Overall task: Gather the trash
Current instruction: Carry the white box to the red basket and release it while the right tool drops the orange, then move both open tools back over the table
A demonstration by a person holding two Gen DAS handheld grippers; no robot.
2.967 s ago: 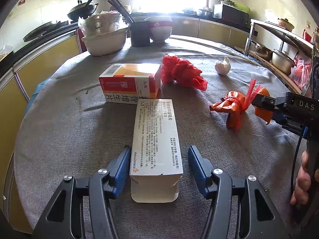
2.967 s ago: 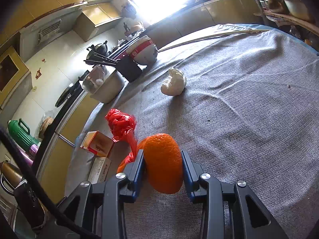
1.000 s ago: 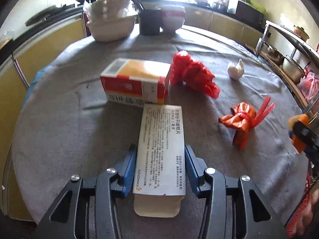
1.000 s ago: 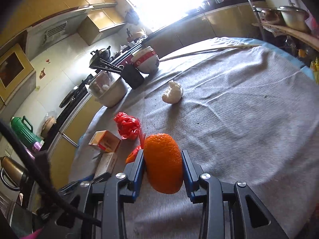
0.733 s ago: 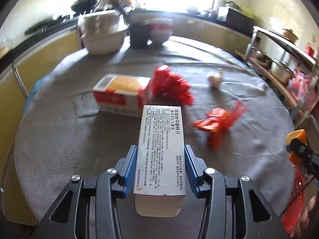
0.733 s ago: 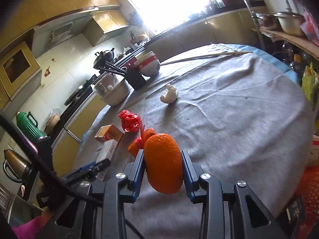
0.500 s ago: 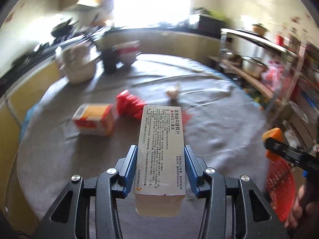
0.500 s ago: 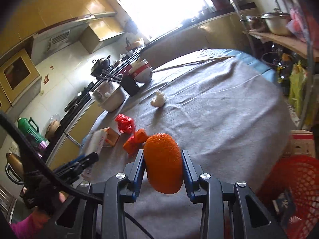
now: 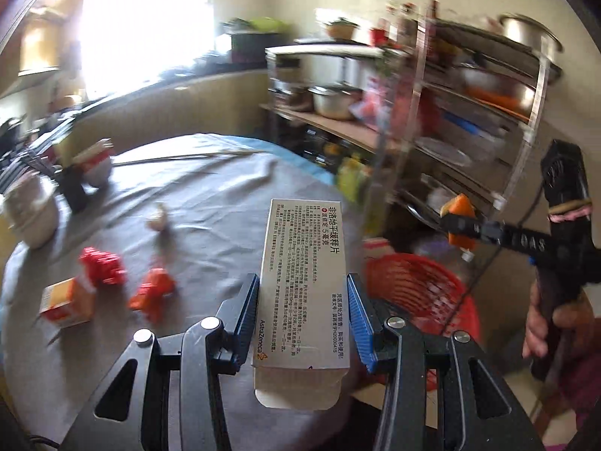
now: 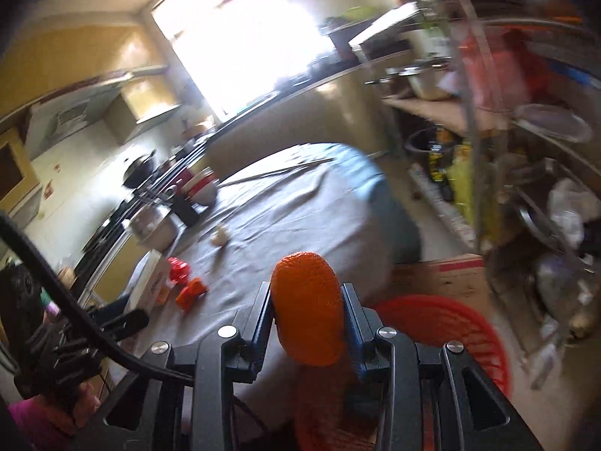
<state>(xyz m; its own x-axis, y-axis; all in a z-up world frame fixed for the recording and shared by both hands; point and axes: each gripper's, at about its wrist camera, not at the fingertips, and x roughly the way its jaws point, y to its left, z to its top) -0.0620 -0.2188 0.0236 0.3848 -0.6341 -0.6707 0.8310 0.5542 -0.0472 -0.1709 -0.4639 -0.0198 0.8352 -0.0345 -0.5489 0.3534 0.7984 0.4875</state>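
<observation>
The left tongs (image 9: 303, 314) are clenched on a white medicine box (image 9: 303, 282), their blue pads flat against its long sides, the printed face up and the open flap end toward the camera. The box is held in the air above the near edge of the round, cloth-covered counter (image 9: 210, 203). Just to the right and lower stands a red mesh basket (image 9: 420, 289) on the floor beside the counter. Above that basket, the right tongs (image 9: 460, 225) come in from the right, closed on a piece of orange peel (image 9: 459, 206), with the person's right hand (image 9: 544, 323) on the handle.

From the right wrist camera, the right tongs (image 10: 307, 319) grip the orange peel (image 10: 307, 308) between both pads, held over the rim of the red mesh basket (image 10: 443, 323), with a cardboard box (image 10: 435, 274) just behind it.

Left on the counter lie an orange wrapper (image 9: 152, 293), a crumpled red bag (image 9: 101, 265) and an orange-and-white box (image 9: 67, 302) close together; farther back sits a broken eggshell (image 9: 157, 220). At the far edge stand bowls (image 9: 32, 214) and a dark holder (image 9: 73, 188). A metal rack of pots (image 9: 469, 112), blurred, rises behind the basket.
</observation>
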